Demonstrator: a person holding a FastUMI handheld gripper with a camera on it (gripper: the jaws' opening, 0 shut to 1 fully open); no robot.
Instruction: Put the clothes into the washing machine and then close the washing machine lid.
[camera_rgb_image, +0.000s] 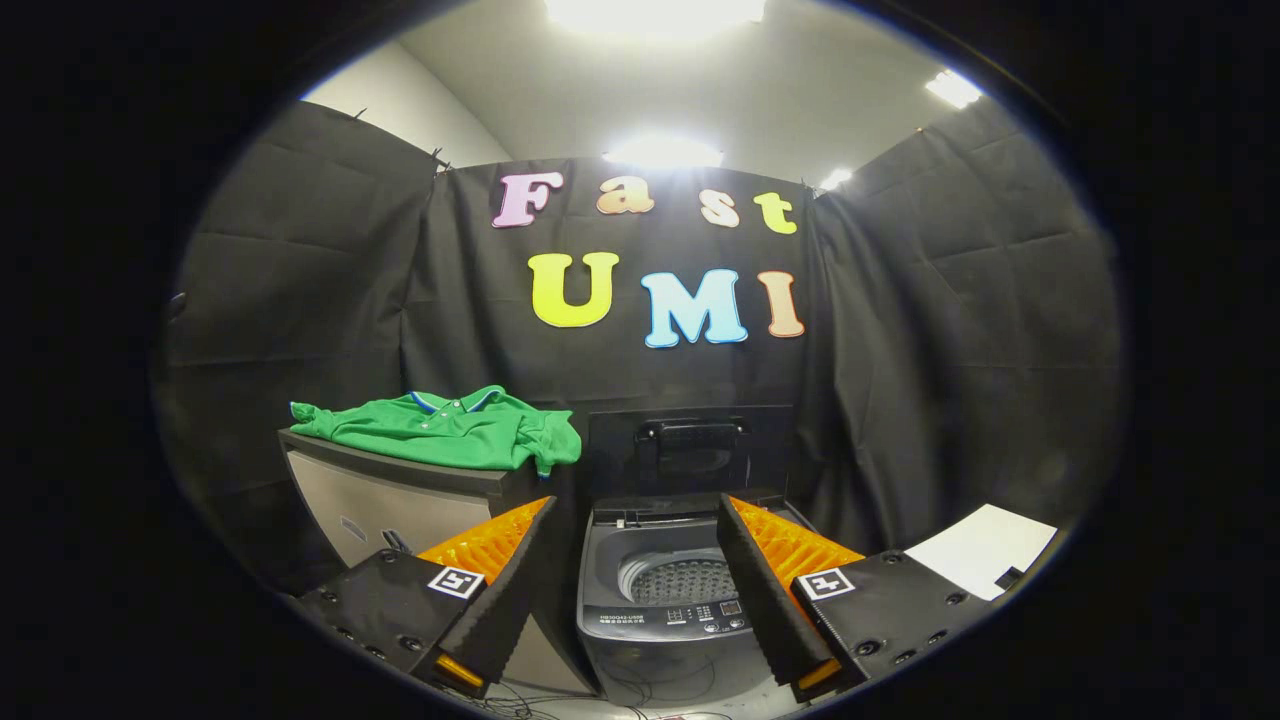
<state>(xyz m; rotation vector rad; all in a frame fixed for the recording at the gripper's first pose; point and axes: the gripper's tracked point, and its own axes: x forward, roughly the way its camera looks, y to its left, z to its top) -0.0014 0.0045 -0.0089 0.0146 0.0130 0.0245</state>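
A green polo shirt (450, 430) lies crumpled on top of a grey cabinet (385, 495), beyond my left finger. To its right stands a small top-loading washing machine (665, 610), seen between and just beyond my fingers. Its lid (690, 450) stands upright at the back, and the perforated drum (685, 580) shows inside with nothing in it. My gripper (635, 545) is open, its fingers spread wide with nothing between them, hovering above and in front of the machine.
Black cloth walls close the booth at the back and on both sides. A white sheet (980, 550) lies on a surface to the right of the machine. Thin cables (560, 700) trail on the floor in front of the washer.
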